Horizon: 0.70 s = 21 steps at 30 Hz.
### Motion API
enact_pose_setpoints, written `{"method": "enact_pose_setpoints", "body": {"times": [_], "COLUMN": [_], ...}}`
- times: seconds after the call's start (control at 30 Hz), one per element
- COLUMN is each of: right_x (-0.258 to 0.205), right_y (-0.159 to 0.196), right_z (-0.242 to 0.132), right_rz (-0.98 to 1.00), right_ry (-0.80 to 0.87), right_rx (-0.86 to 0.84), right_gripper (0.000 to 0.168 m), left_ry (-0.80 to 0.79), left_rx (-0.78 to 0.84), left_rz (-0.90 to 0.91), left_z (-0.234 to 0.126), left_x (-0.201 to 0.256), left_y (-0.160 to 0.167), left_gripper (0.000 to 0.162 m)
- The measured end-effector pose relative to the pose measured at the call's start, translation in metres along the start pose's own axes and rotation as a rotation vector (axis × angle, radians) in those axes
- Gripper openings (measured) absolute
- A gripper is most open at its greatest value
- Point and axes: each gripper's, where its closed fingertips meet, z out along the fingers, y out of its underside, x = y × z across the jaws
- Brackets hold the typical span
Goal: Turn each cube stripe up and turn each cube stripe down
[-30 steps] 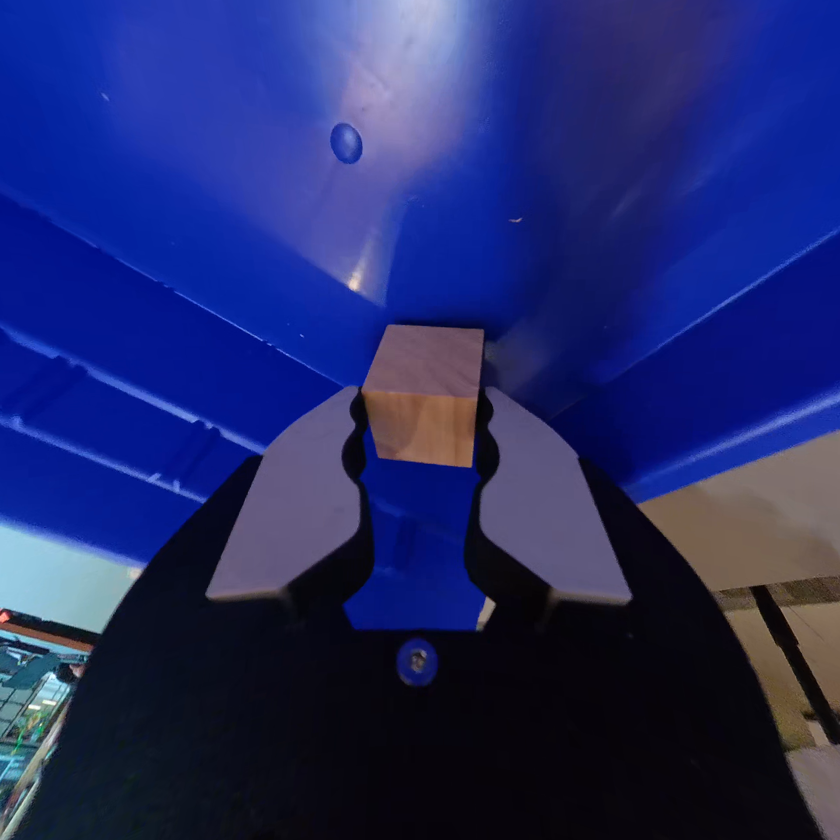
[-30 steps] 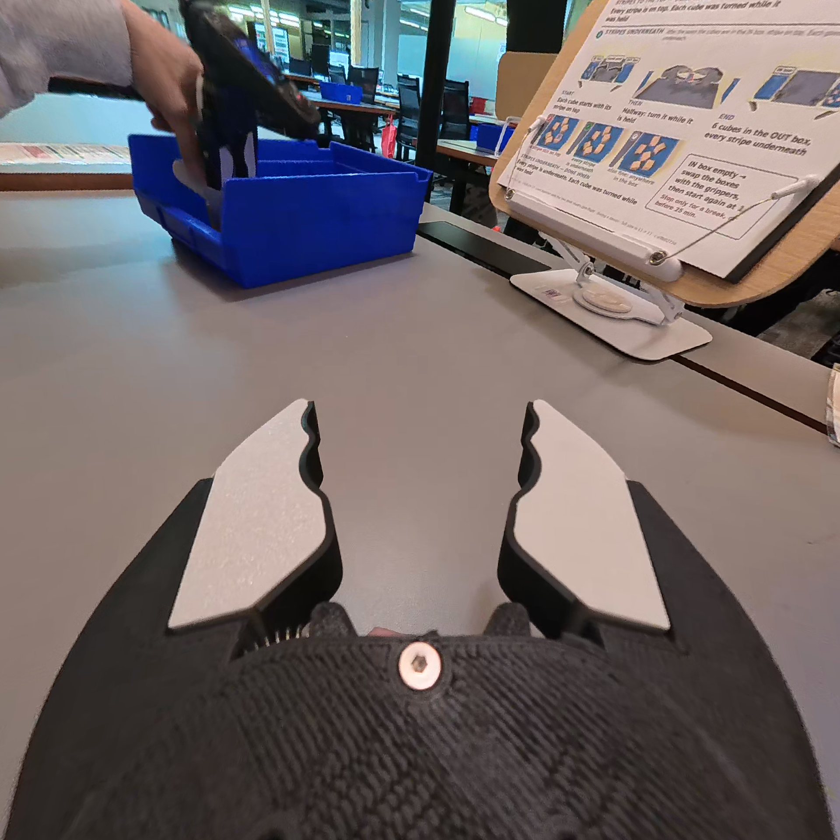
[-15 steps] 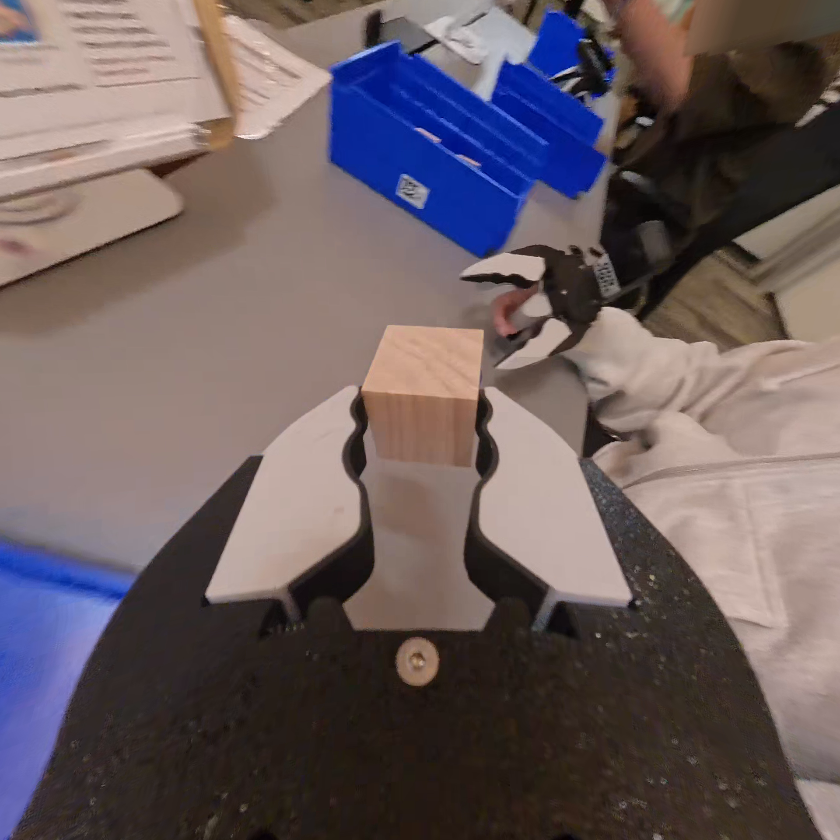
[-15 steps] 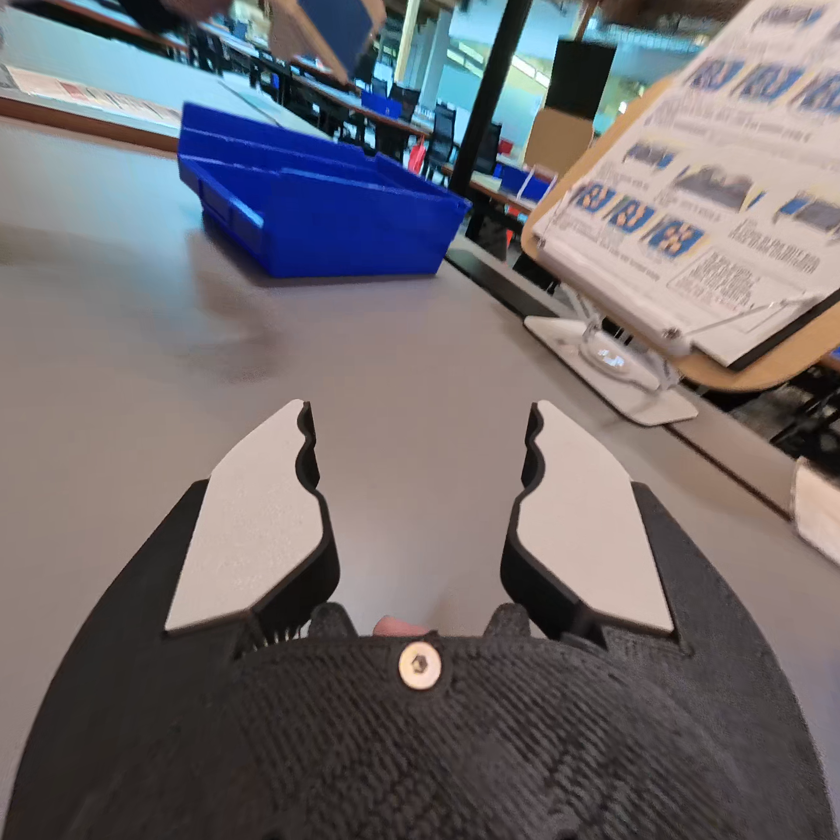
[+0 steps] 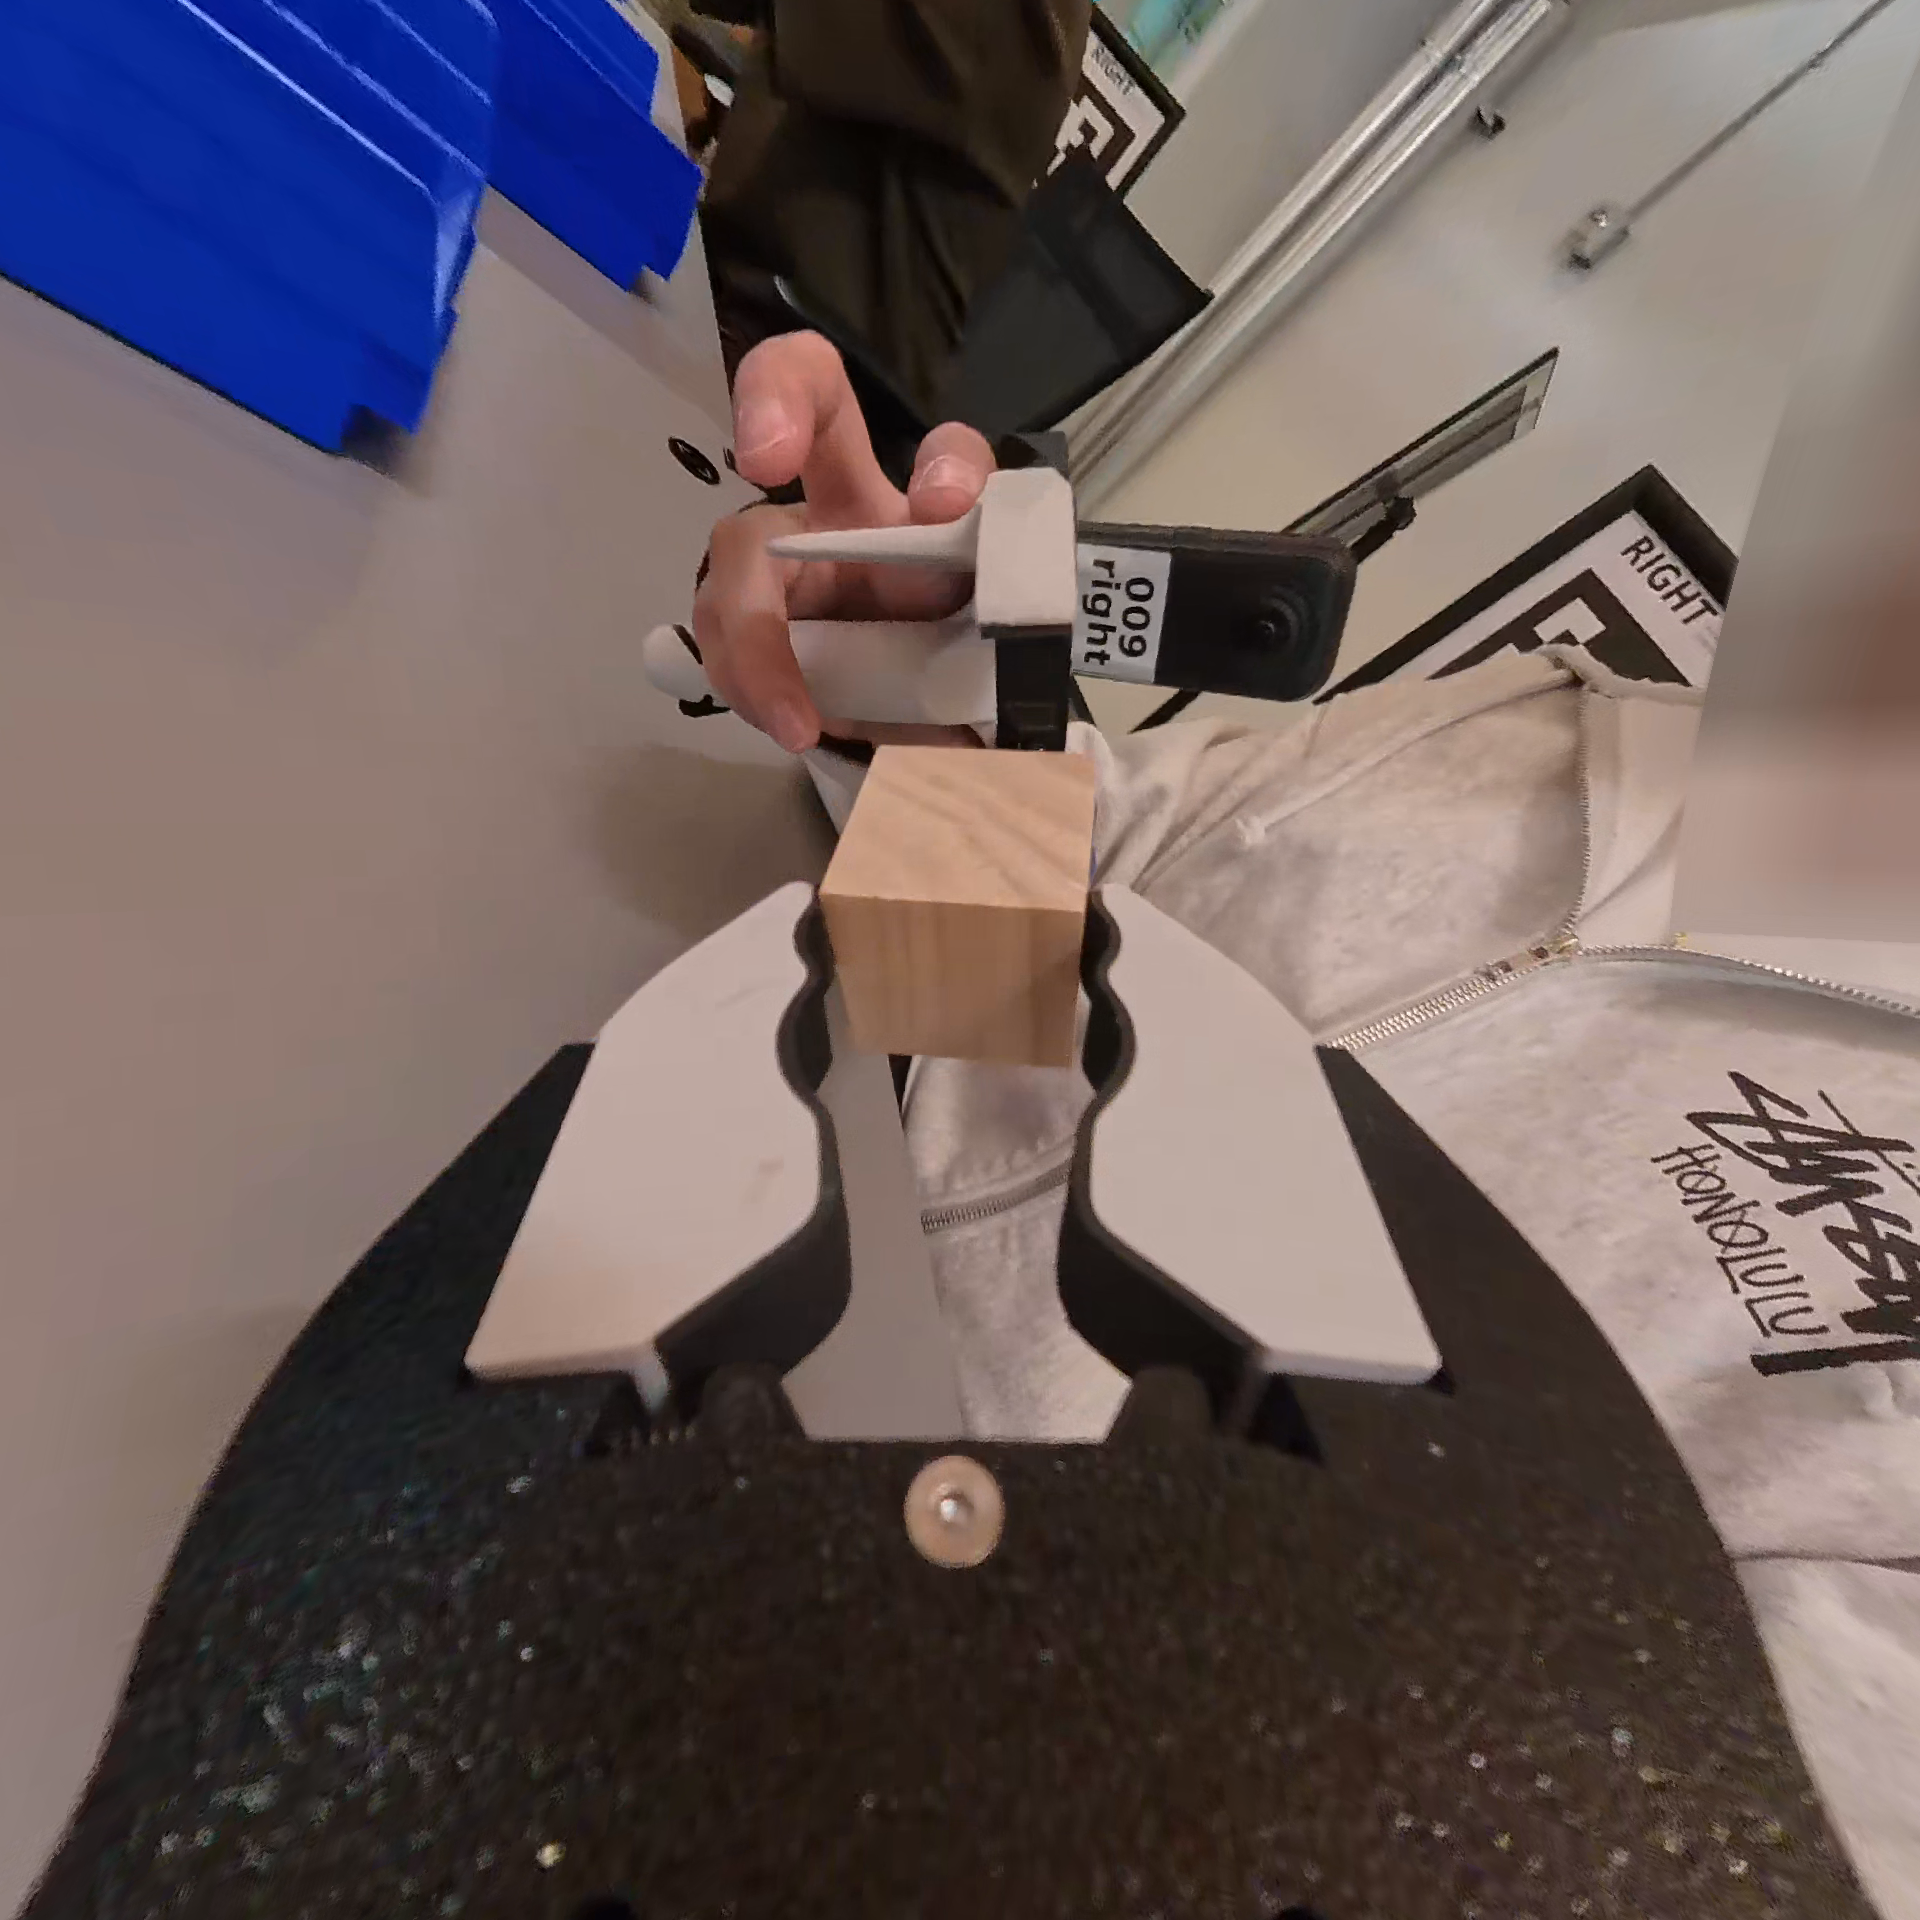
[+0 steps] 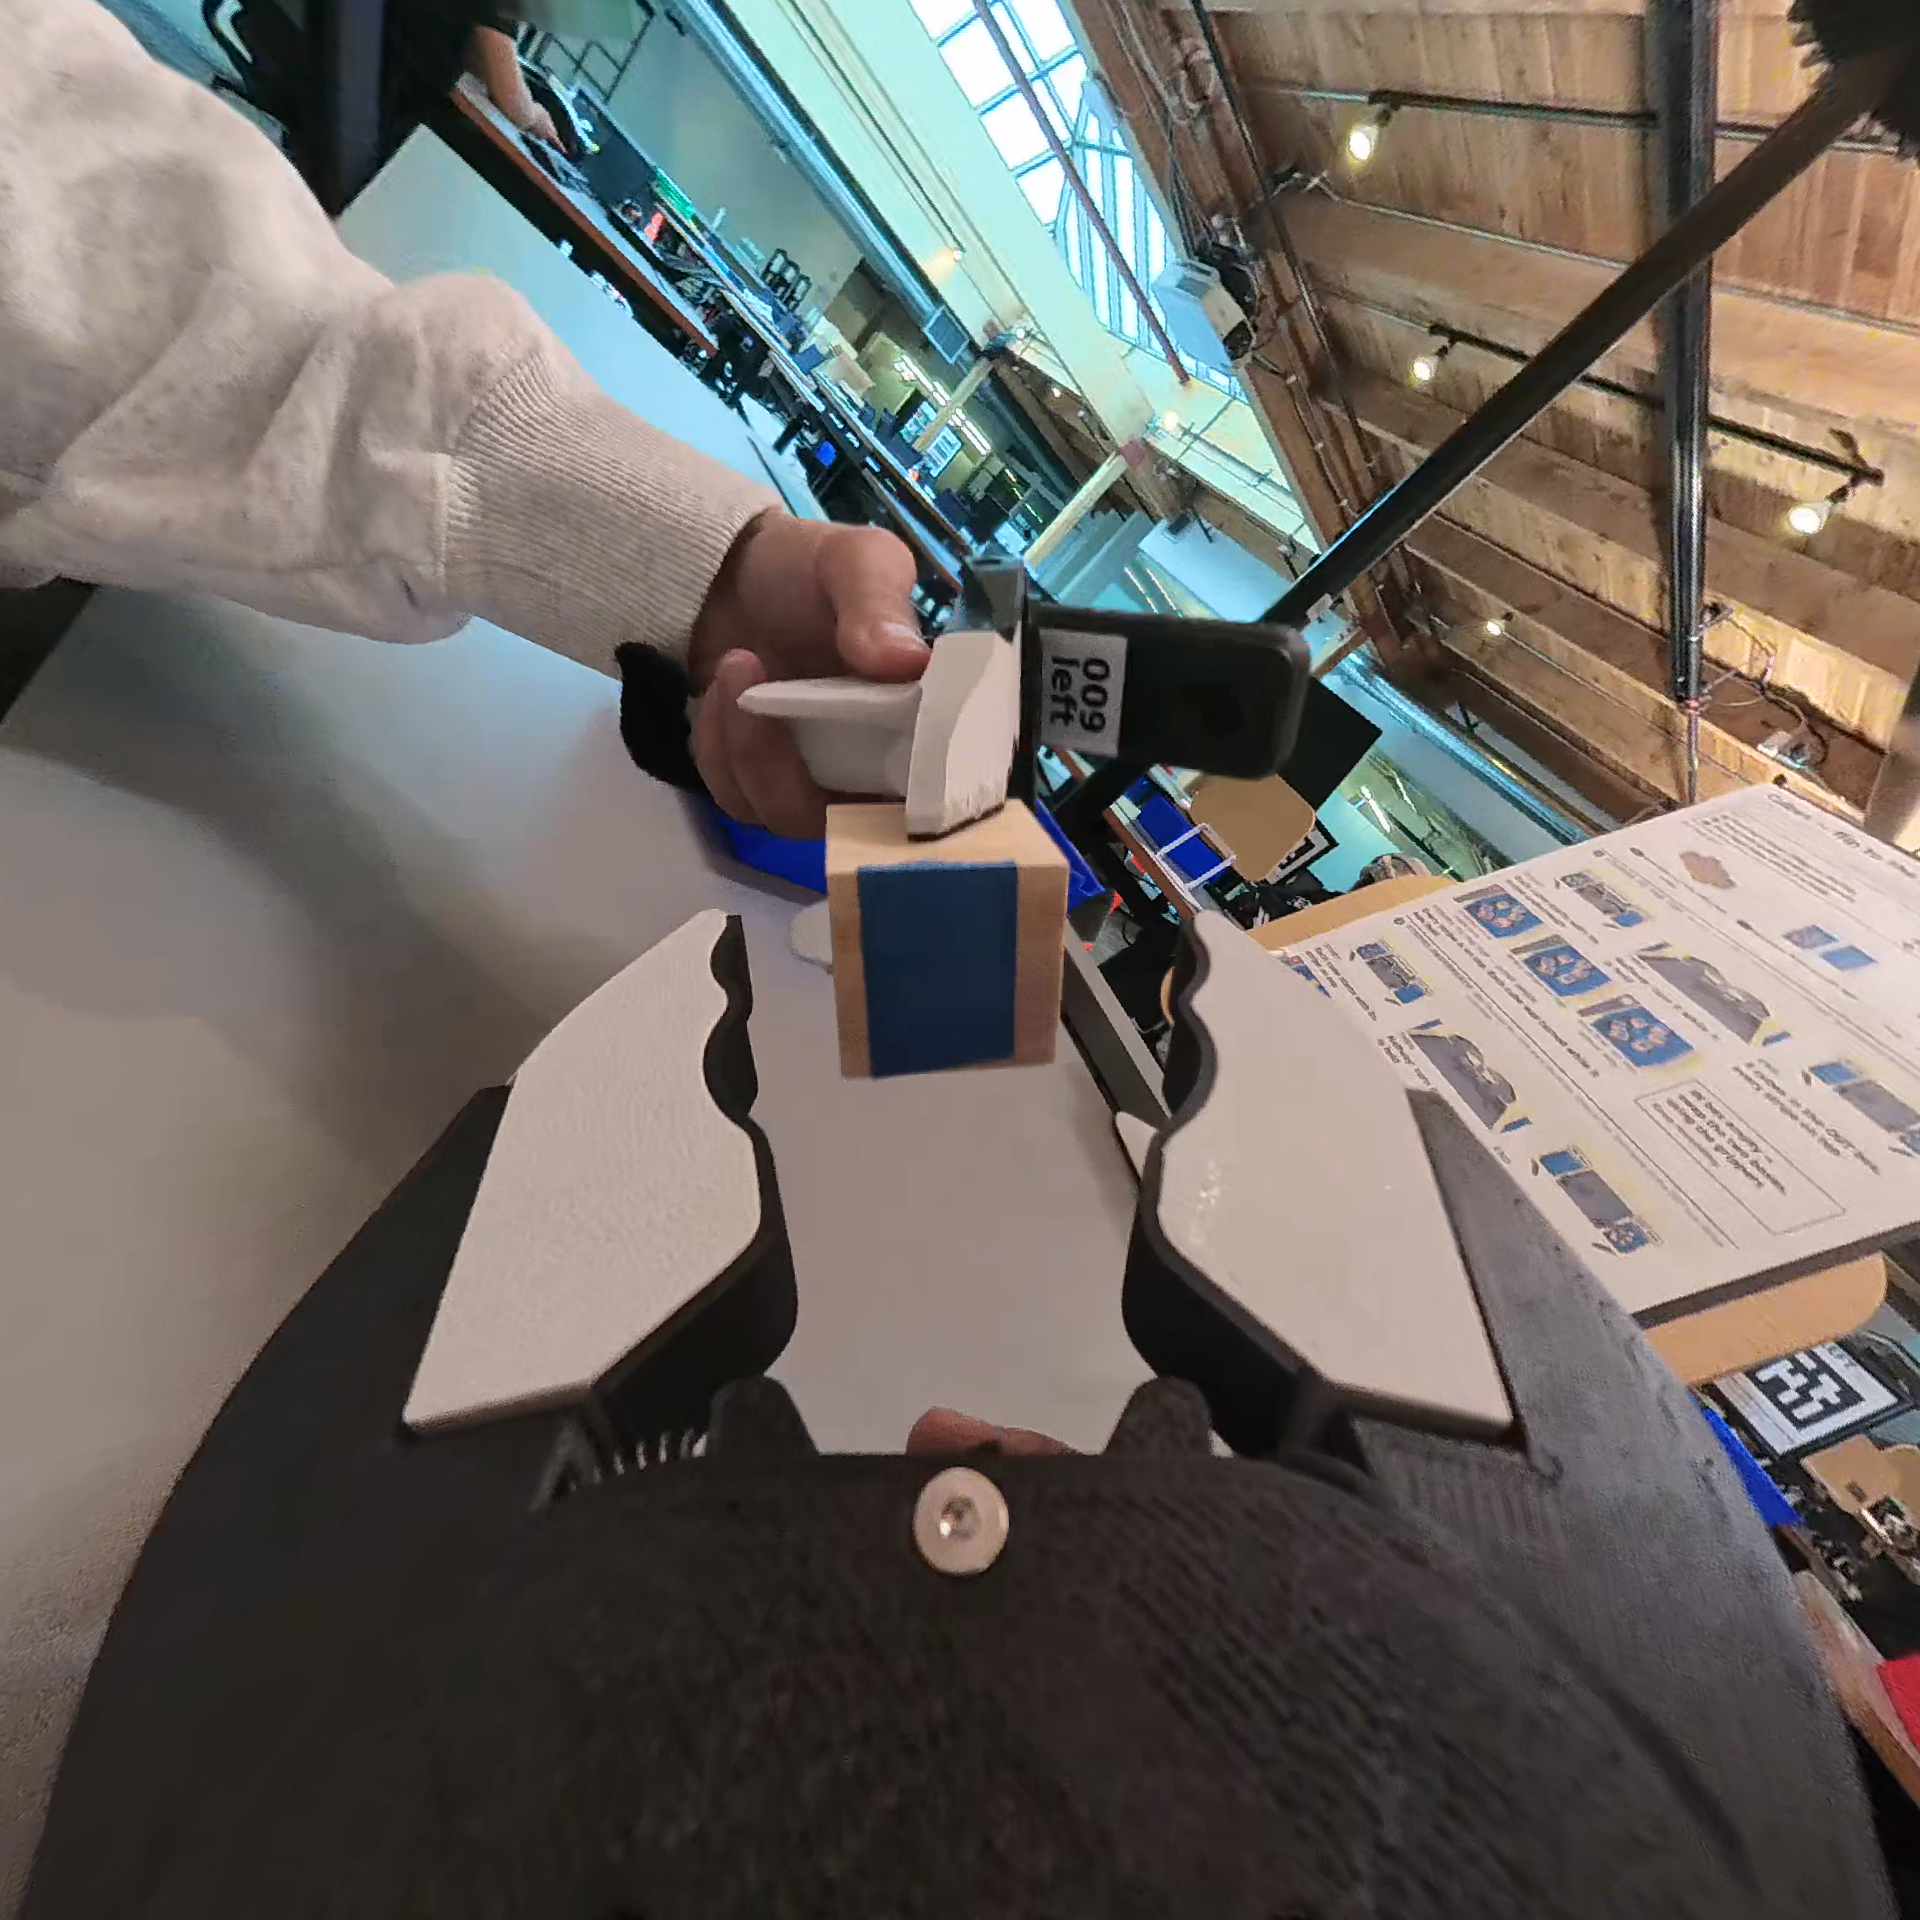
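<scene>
My left gripper (image 5: 956, 935) is shut on a wooden cube (image 5: 966, 914) and holds it in the air above the grey table (image 5: 260, 831). In the right wrist view the cube (image 6: 940, 966) shows a blue stripe on the face turned toward that camera, and a left finger (image 6: 961, 748) presses on its top side. My right gripper (image 6: 956, 956) is open, and the cube sits in line with the gap between its fingertips without touching them. In the left wrist view the right gripper (image 5: 727, 608) shows just beyond the cube, held by a hand.
Blue bins (image 5: 260, 208) stand on the table behind the right gripper. Part of a blue bin (image 6: 758, 852) shows behind the cube. An instruction sheet on a wooden stand (image 6: 1610, 1039) is to the right. A person's grey sweatshirt (image 5: 1455, 1039) is close by.
My left gripper has lifted the cube out of the blue bin and carried it over to face the right gripper. The right gripper has risen and tilted toward the cube, still open.
</scene>
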Motion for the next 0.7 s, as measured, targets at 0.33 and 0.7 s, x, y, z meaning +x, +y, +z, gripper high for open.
{"method": "enact_pose_setpoints", "body": {"times": [0.33, 0.7], "right_x": [-0.007, 0.042], "right_y": [0.011, 0.060], "right_z": [-0.001, -0.032], "right_rz": [-0.007, 0.251], "right_ry": [-0.044, 0.057], "right_rx": [-0.017, -0.398], "right_gripper": [0.045, 0.046], "left_ry": [0.054, -0.333], "left_rx": [-0.003, 0.284], "left_rz": [-0.021, 0.192], "left_z": [0.011, -0.013], "left_x": [-0.001, -0.046], "left_y": [0.000, -0.034], "left_gripper": [0.045, 0.072]}}
